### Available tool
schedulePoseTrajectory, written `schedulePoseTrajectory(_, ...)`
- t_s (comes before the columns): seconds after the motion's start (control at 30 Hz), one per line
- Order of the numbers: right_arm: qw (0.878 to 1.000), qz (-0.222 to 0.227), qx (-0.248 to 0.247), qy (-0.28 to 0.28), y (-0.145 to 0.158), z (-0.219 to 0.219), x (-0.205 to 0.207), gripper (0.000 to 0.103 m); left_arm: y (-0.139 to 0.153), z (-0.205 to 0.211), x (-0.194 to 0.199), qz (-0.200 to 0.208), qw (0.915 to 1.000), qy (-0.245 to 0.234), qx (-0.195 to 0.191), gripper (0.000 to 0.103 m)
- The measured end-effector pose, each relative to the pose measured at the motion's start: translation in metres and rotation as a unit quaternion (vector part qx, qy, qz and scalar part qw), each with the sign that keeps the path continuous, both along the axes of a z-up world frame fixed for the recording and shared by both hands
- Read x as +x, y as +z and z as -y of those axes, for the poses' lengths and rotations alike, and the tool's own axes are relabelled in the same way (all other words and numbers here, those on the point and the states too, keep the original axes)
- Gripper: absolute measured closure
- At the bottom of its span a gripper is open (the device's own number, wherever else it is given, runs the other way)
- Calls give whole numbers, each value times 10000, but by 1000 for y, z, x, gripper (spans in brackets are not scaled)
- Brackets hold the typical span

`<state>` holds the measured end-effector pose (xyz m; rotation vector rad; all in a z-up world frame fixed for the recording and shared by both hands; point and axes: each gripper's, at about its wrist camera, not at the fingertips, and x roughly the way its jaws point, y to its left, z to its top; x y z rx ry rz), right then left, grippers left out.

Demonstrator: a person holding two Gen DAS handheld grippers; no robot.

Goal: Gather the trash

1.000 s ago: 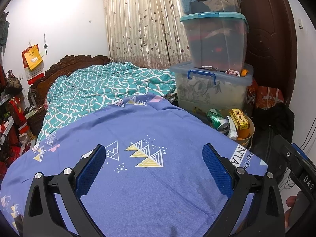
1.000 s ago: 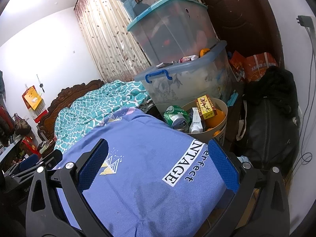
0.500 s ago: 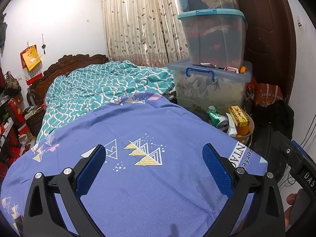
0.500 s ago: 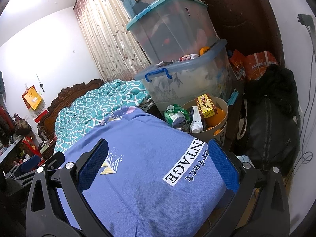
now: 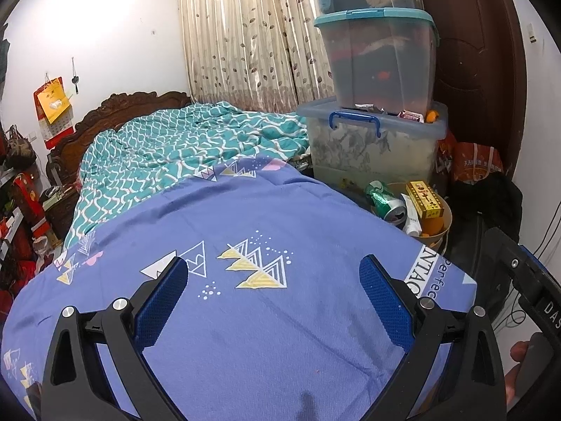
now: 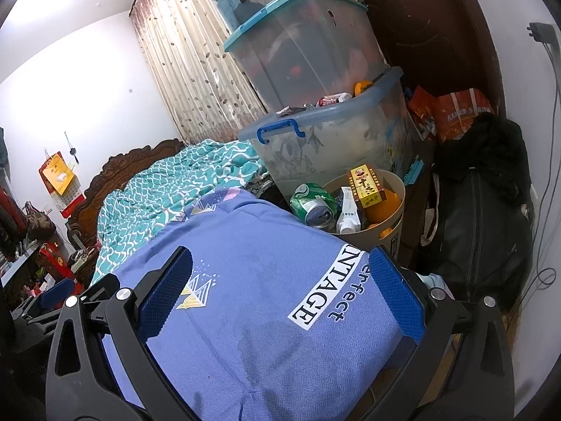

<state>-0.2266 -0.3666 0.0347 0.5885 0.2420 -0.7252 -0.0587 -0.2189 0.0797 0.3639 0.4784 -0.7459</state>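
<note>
I hold my left gripper (image 5: pixel 273 294) and right gripper (image 6: pixel 280 287) above the blue bedsheet (image 6: pixel 245 298), both spread wide and empty. Beside the bed's far corner, the beige waste bin (image 6: pixel 396 224) holds a crushed green can (image 6: pixel 313 203), a yellow box (image 6: pixel 366 186) and a white tube (image 6: pixel 349 215).

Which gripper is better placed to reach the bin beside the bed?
Right gripper: the bin sits close ahead of it. From the left gripper, it lies far right.

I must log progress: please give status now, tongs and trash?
Left tongs open, empty. Right tongs open, empty. Bin full: can, box. Nothing blocking.
</note>
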Motion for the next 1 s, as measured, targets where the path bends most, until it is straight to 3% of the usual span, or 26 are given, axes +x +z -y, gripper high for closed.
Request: schedulePoseTrajectory(1.0,10000,-11,16,4,-1,-1,0,3,-5,-1,2,-11,10000,-32,79,9)
